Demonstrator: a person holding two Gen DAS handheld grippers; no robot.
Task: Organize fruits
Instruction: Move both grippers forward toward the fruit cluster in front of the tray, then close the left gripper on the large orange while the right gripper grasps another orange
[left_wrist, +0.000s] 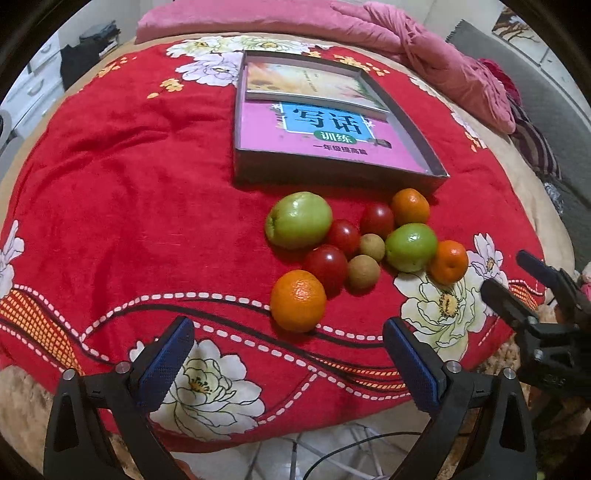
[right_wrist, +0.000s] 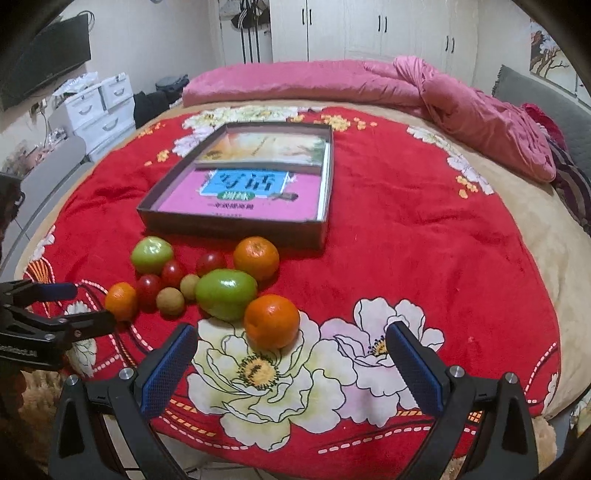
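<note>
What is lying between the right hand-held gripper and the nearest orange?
Nothing: in the right wrist view only bare blanket, with its white flower print, separates the open right hand-held gripper from the nearest orange.

Red floral blanket (left_wrist: 129, 184); pink quilt (right_wrist: 461, 99); white drawers (right_wrist: 99, 107)

Bed (right_wrist: 524, 258), covered by red flowered blanket (right_wrist: 406, 258). Pink quilt (right_wrist: 461, 107) bunched along far edge. On blanket: shallow box (right_wrist: 236, 221), two books inside. Just in front, touching cluster of fruit: three oranges (right_wrist: 271, 321), two green apples (right_wrist: 226, 293), three small red fruits (right_wrist: 210, 263), two small brown ones (right_wrist: 170, 301).
</note>
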